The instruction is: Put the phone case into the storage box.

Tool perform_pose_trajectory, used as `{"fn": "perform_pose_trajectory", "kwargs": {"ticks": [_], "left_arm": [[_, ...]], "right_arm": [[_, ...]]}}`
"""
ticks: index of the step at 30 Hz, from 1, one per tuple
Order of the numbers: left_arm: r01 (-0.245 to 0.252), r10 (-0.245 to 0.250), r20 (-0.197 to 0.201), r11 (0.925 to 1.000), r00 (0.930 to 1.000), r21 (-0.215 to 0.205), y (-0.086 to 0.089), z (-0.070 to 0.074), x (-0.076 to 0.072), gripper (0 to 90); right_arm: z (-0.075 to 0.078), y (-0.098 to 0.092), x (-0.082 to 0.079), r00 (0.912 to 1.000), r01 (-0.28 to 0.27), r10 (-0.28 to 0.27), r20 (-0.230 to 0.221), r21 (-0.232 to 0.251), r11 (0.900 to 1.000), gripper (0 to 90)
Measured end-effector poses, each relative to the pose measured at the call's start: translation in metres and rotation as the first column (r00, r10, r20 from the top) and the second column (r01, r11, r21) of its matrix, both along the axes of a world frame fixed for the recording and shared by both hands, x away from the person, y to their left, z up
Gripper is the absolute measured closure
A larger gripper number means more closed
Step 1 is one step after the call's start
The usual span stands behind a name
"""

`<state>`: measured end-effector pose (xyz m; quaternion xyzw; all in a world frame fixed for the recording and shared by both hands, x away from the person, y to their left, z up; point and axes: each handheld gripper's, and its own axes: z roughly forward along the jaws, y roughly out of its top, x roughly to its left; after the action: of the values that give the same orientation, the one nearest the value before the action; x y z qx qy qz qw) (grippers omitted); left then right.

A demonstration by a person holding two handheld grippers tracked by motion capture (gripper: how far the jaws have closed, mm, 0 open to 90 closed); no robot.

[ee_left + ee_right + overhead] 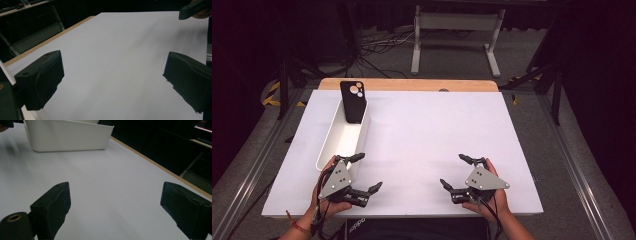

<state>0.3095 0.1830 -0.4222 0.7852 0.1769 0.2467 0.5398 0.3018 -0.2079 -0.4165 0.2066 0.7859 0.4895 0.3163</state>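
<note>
1. Far left: stood on end at the far end of the white bin (330, 131), leaning against its wall and poking up over the rim, the black phone case (353, 102). Looked likely to tip or slide flat if nudged from the side, being propped and not wedged.
2. Near the bin's near end: held just beside it, the left gripper (371, 171), fingers (40, 80) spread wide with nothing between them (bare white sheet across that whole gap in the left gripper view). Could have clipped the bin's near corner on any forward reach, since the outer finger sat right at the rim; would probably have skated the light bin across the smooth sheet and toppled the case inside.
3. Along the bin's length: a long reach from near end to far end for a grab at the case. Risked a shallow pinch on the case's thin top edge, and so a twist or a drop back into the bin.
4. Middle: open white table (427, 130), nothing there to snag.
5. Right: hovering low over the sheet, well apart from the bin, the right gripper (451, 170), fingers (52, 205) likewise spread and empty. Too far off to steady the bin in time; a hurried crossing could have meant trailing cables dragged or the two grippers knocked together.
</note>
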Motion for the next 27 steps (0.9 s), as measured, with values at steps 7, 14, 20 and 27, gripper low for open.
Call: {"fn": "perform_pose_trajectory", "kwargs": {"ticks": [7,14,20,27], "left_arm": [[0.001,-0.001,-0.011,1.0,0.9999,-0.007,-0.0011,-0.0005,0.0009,3.6],[0.002,-0.002,-0.005,1.0,1.0,-0.002,-0.0021,-0.0007,-0.0005,3.6],[-0.002,0.002,-0.005,1.0,1.0,0.008,-0.0032,-0.0011,0.0003,3.6],[-0.011,0.011,-0.001,0.9999,0.9999,0.012,-0.0037,-0.0009,-0.0003,3.8]], "right_arm": [[-0.0013,0.0003,0.0005,1.0,0.002,-0.002,0.005,-0.001,1.0,10.2],[-0.0015,0.0016,-0.0006,1.0,0.001,-0.001,0.007,-0.015,1.0,10.2],[-0.0012,0.0013,-0.0002,1.0,-0.001,0.001,0.01,-0.01,1.0,10.2],[-0.002,0.0016,-0.0004,1.0,-0.001,0.001,0.008,-0.012,1.0,10.1]]}}
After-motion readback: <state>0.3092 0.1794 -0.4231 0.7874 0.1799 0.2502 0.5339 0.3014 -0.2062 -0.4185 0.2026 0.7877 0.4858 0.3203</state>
